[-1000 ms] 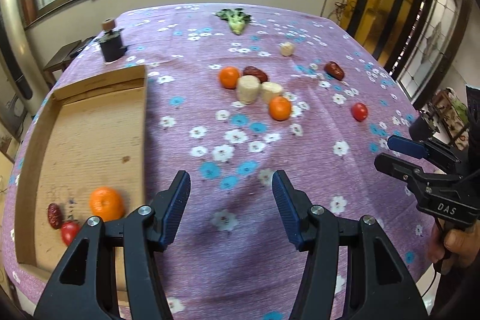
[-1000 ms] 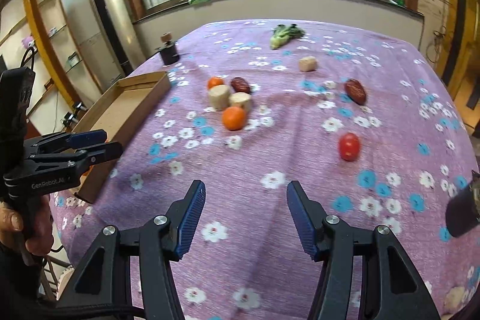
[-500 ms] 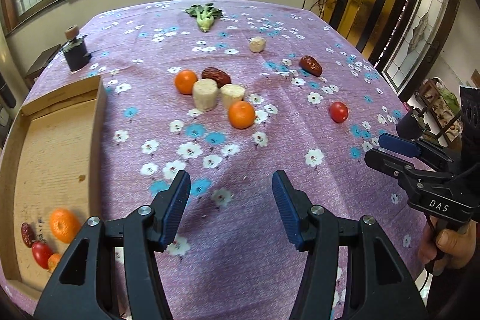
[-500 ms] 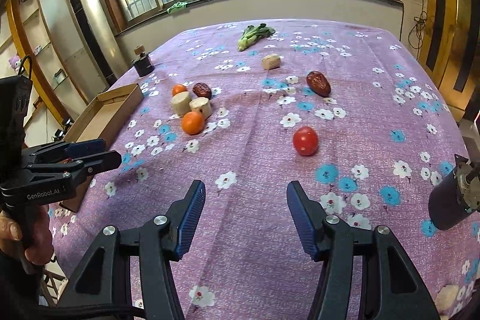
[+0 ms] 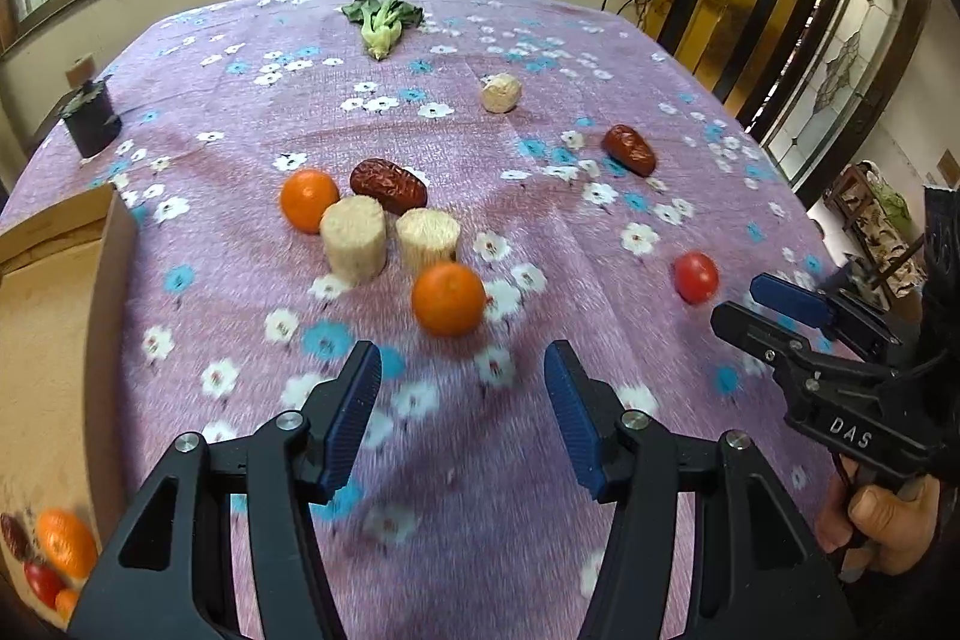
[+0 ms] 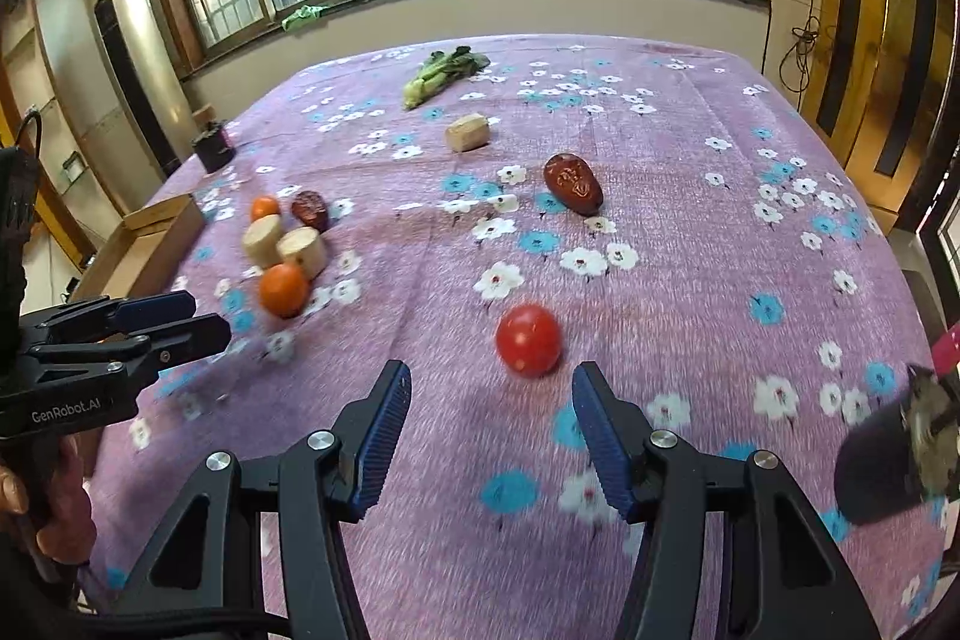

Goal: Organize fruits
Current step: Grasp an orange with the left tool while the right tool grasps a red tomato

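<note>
Hovering above the purple flowered tablecloth, the left gripper has its jaws spread wide and holds nothing. Just beyond its tips lies the near orange. I take this orange as the landmark. Touching or almost touching its far side stand two pale cylinder pieces, side by side. Behind them lies a dark red date, and to the left of this date sits a second orange.

To the right of the near orange, well apart, is a red tomato. The right gripper hangs just before this tomato with jaws spread open, and it does not touch it. Farther behind the tomato lies another date, and beyond that a small pale piece. At the far edge of the table rests a green leafy vegetable.

To the left of the near orange is the cardboard box. In its near corner I see some fruits: an orange, a red tomato, a dark date, and one more small orange thing, partly cut by the frame. A dark small pot stands far left, behind the box.
</note>
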### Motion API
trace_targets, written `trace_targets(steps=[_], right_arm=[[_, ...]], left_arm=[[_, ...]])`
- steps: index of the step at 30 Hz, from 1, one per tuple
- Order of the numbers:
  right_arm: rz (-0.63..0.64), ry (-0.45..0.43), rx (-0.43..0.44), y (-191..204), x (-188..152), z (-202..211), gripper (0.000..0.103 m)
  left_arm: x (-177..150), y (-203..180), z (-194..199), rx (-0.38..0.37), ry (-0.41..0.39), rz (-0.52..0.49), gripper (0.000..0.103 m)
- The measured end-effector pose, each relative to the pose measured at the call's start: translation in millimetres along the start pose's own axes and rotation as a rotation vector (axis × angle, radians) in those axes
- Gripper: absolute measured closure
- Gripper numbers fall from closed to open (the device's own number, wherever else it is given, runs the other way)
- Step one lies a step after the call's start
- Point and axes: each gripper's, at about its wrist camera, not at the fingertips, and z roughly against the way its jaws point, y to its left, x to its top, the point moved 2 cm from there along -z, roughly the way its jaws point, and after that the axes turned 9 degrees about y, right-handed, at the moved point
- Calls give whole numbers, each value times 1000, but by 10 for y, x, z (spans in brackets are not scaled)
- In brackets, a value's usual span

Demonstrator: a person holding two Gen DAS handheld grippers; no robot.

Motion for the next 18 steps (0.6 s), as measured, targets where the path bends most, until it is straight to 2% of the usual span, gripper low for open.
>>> trace_targets(steps=[8, 11, 13, 14, 15, 18], right_arm=[[-22, 31, -27, -103, 157, -310, 47], [-26, 52, -26, -133, 180, -409, 58], [-21, 50, -42, -147, 190, -438, 66], [-17, 49, -45, -145, 192, -442, 67], [-18, 47, -33, -146, 198, -440, 73], [-25, 31, -25, -144, 194, -384, 73]], left_arm=[[195, 39, -404, 12, 49, 11, 50], [233, 9, -465, 53, 31, -8, 57], [252, 3, -480, 72, 25, -16, 67], [253, 5, -479, 68, 24, -19, 70], [255, 7, -477, 61, 25, -20, 73], [223, 3, -454, 60, 36, -27, 73]])
